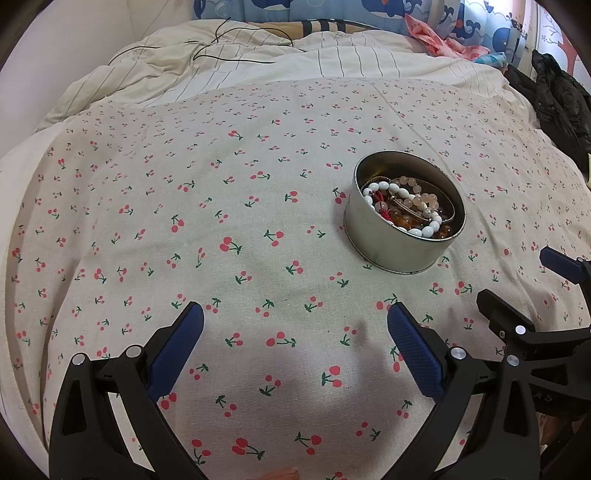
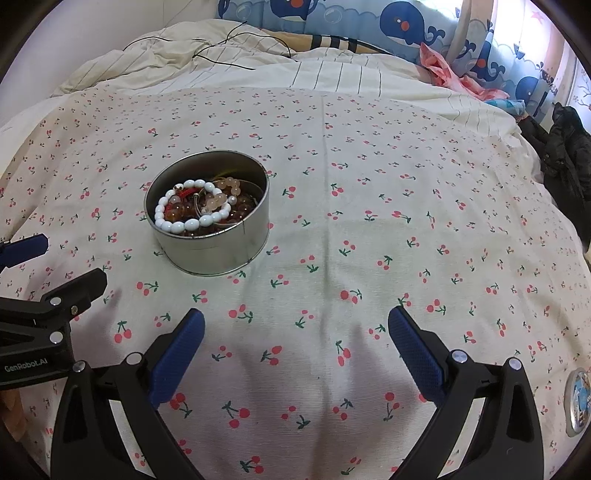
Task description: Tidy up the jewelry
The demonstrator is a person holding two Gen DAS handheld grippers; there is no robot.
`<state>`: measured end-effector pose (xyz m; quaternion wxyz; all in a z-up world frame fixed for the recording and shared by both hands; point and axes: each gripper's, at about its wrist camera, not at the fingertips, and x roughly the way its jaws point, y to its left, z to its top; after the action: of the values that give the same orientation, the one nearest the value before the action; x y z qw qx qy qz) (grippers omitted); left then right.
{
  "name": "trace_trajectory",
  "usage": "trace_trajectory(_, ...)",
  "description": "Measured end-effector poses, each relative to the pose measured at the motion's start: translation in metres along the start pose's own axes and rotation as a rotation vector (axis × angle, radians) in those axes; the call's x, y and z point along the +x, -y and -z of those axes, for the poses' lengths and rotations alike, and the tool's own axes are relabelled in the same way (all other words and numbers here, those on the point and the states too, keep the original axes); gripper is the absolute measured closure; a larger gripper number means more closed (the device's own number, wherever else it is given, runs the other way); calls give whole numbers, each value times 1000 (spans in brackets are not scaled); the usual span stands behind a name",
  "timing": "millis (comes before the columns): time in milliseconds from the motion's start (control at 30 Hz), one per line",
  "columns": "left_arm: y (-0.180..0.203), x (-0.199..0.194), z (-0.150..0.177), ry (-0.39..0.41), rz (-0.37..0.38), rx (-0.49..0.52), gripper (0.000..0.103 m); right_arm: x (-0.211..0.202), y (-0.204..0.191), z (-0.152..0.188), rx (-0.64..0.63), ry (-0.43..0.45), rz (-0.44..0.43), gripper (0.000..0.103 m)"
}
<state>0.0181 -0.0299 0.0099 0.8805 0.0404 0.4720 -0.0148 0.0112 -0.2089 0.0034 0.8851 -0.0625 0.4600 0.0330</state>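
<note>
A round silver tin stands without a lid on a cherry-print cloth. It holds several bead bracelets: a white one, pale pink ones and amber ones. My left gripper hovers open over bare cloth, near and left of the tin. My right gripper is open too, near and right of the tin. Each gripper shows at the edge of the other's view, the right gripper and the left gripper. Neither holds anything.
A round lid with a picture lies on the cloth at the near right. Behind the cloth are a striped duvet with a black cord, whale-print pillows, pink fabric and a dark jacket at the right edge.
</note>
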Motion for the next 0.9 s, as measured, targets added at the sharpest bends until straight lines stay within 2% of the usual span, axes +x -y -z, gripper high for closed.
trace_trajectory(900,-3,3,1,-10,10,-13,7,0,-2,1,-5,-2,0,8)
